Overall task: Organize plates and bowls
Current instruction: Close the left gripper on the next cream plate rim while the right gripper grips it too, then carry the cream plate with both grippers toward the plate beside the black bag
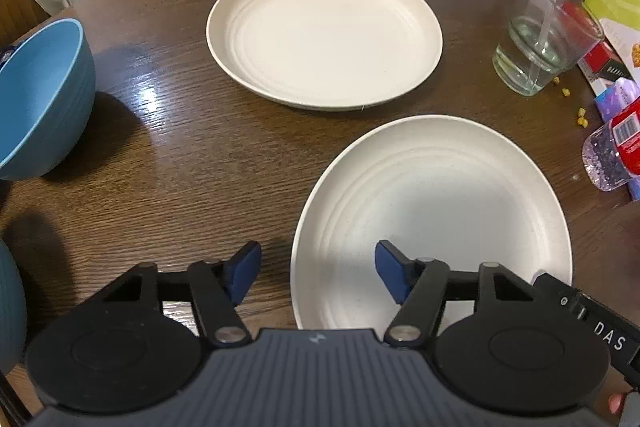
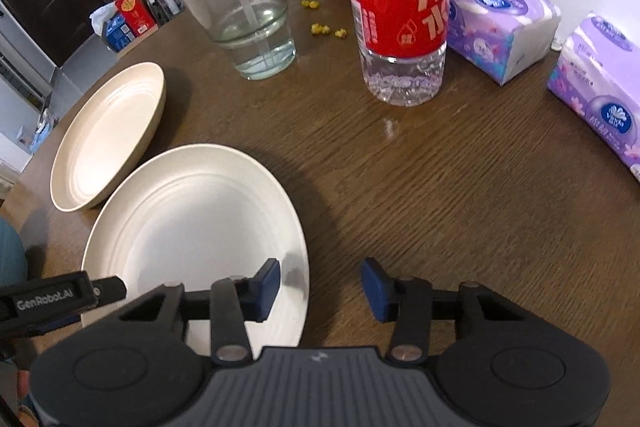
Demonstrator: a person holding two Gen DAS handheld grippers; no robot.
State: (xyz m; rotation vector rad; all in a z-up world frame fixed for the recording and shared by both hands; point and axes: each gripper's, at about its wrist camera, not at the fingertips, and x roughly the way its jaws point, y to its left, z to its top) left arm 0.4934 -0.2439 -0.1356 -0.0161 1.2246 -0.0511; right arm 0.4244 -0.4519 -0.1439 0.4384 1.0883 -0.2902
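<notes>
Two cream plates lie on the brown wooden table (image 1: pixel 192 163). The near plate (image 1: pixel 440 195) (image 2: pixel 192 219) sits between my two grippers. Pointing steeply down, my left gripper (image 1: pixel 316 259) is open and straddles this plate's left rim, one blue pad over the plate and one over the table. Over the opposite rim my right gripper (image 2: pixel 320 271) is open too, straddling it the same way. Neither pair of pads presses on the rim. The far plate (image 1: pixel 324 31) (image 2: pixel 108 135) lies just beyond. A blue bowl (image 1: pixel 40 95) stands at the left, and another teal bowl (image 1: pixel 10 303) shows at the frame edge.
A glass of water with a straw (image 2: pixel 248 23) and a red-labelled bottle (image 2: pixel 400 7) stand behind the plates. Two purple tissue packs (image 2: pixel 504 23) lie to the right, with yellow crumbs (image 2: pixel 320 27) near the glass. Boxes and a jar crowd the table's far right.
</notes>
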